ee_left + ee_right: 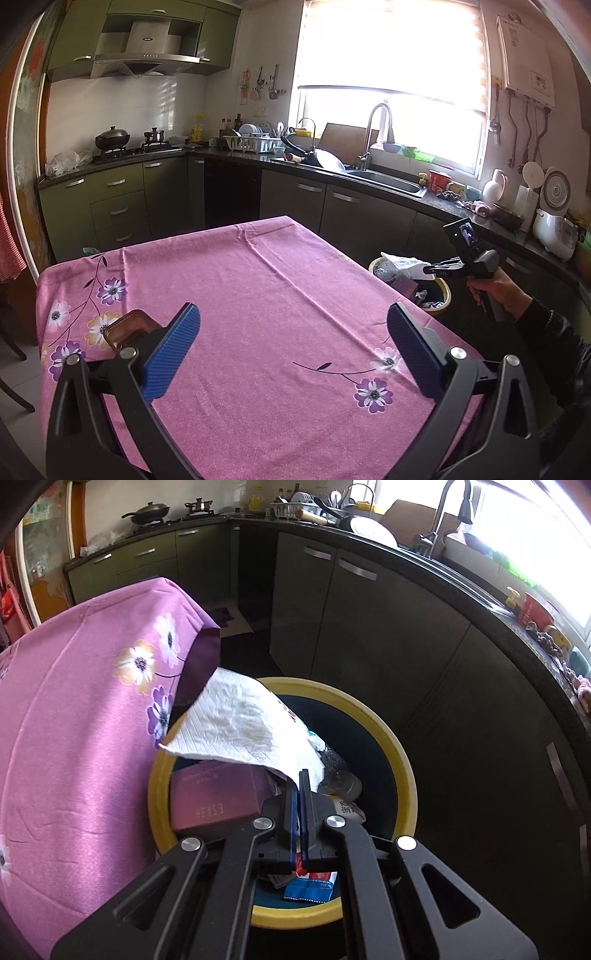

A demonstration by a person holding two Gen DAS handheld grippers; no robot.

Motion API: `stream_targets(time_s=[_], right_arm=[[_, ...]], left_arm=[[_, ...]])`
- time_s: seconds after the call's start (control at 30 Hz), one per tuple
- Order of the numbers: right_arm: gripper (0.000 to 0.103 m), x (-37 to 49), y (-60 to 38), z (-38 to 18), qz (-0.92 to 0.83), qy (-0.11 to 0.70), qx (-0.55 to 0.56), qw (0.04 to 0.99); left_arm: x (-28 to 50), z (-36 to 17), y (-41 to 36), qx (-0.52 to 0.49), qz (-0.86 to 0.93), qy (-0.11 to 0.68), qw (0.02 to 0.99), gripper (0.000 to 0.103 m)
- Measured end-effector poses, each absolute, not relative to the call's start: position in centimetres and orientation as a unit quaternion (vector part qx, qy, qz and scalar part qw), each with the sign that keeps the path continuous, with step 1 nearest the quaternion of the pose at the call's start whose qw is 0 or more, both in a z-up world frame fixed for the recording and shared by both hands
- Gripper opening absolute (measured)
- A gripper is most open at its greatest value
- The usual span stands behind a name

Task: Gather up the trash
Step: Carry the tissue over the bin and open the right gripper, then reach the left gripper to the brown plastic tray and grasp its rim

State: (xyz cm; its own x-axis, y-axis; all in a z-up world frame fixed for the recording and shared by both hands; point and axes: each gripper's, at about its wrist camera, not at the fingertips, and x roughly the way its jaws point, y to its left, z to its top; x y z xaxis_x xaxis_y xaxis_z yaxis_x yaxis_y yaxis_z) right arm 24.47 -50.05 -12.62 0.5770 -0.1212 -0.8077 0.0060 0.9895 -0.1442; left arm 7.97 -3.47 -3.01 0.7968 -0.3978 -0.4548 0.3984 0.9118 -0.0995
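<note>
My right gripper (pixel 300 775) is shut on a corner of a white paper towel (pixel 243 727), which hangs over the yellow-rimmed trash bin (pixel 402 771). The bin holds a purple box (pixel 218 797), a clear plastic bottle (pixel 338 771) and a blue wrapper (pixel 308 888). In the left wrist view the right gripper (pixel 430 268) holds the paper towel (pixel 404 264) above the bin (pixel 445 295), to the right of the table. My left gripper (pixel 293 350) stands open over the pink flowered tablecloth (pixel 258 295). A brown plastic tray (pixel 127 326) lies just left of its left finger.
Dark green cabinets (pixel 351 214) and a black counter with a sink (pixel 388 179) curve behind the table. The bin stands on the floor between the table's edge (pixel 199 653) and the cabinets (pixel 369 635). A person's hand and dark sleeve (pixel 517 295) hold the right gripper.
</note>
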Motion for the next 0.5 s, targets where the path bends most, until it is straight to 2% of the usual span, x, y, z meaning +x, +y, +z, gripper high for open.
stream_targets(time_s=[0.07,0.13,0.2,0.4,0.5], right_arm=[[0.009,24.6,-50.4,-13.3,-0.042,0.467,-0.064,0.881],[0.034,24.6,-50.7,-13.6,-0.045,0.474,-0.064,0.877],[0.044,24.5,-50.4,-13.5,-0.046,0.479,-0.07,0.874],[0.063,22.8,-48.4,-11.9,-0.029,0.473,-0.075,0.877],[0.064,21.5,-47.6,-10.5,-0.021,0.463,-0.067,0.883]], left_arm=[[8.0,-3.0,-3.5,0.001,-0.21,0.24,0.948,0.096],[8.1,-3.0,-3.5,0.001,-0.21,0.24,0.948,0.096],[8.1,-3.0,-3.5,0.001,-0.21,0.24,0.948,0.096],[8.6,-3.4,-2.9,-0.008,-0.212,0.248,0.945,0.096],[8.9,-3.7,-2.5,-0.01,-0.211,0.253,0.944,0.096]])
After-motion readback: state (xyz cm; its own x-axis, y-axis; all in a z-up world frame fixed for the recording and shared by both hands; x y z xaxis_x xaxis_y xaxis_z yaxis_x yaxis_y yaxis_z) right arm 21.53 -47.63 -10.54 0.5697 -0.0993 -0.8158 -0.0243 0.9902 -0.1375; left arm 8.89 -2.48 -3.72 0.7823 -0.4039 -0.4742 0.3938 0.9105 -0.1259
